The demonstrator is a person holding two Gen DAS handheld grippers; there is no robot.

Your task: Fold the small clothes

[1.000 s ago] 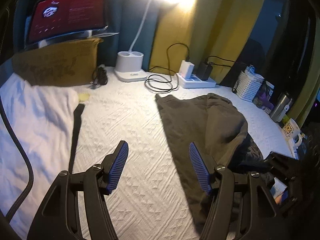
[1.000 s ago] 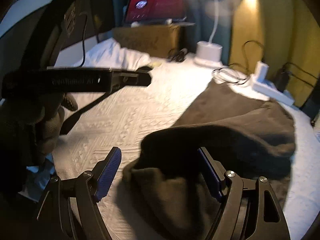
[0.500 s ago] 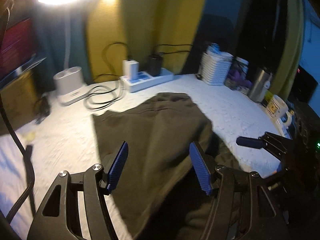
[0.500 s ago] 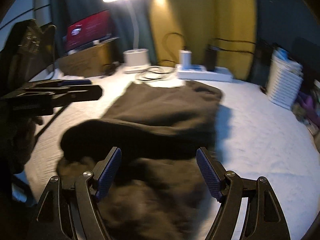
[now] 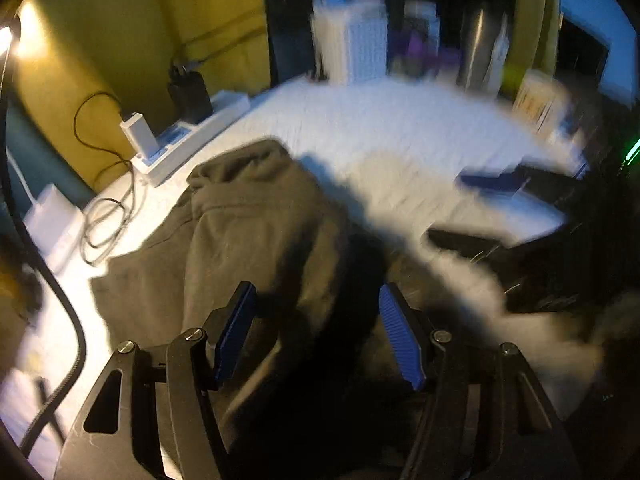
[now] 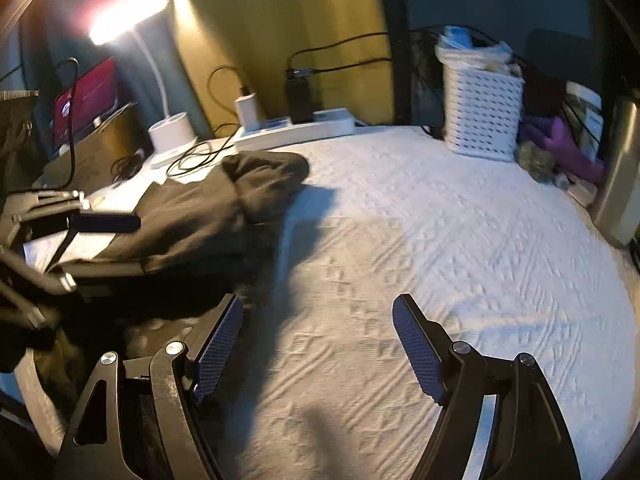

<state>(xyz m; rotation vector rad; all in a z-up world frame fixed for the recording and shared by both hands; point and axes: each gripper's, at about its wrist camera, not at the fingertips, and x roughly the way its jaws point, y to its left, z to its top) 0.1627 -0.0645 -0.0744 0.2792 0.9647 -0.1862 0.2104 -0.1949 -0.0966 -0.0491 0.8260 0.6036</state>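
A dark olive-brown garment [image 5: 248, 220] lies rumpled on the white textured bedspread [image 6: 440, 240], partly folded over itself. My left gripper [image 5: 316, 292] hangs open over the garment's near, shadowed part, and its pads do not press on the cloth. My right gripper [image 6: 318, 304] is open above bare bedspread, just right of the garment [image 6: 240, 196], with its left finger by the cloth's edge. The left wrist view is blurred by motion. Across the garment, each wrist view shows the other gripper's fingers [image 6: 108, 222].
Along the far edge stand a white power strip [image 6: 296, 130] with chargers and loose cables, a lamp base [image 6: 172, 132], a white lattice basket [image 6: 480, 116] and a steel bottle [image 6: 620, 184]. A red-lit screen [image 6: 86, 100] sits far left.
Both views have swung to the right. The left gripper went from bare bedspread to over the garment. The right gripper went from over the garment to bare bedspread. Neither jaw width changed.
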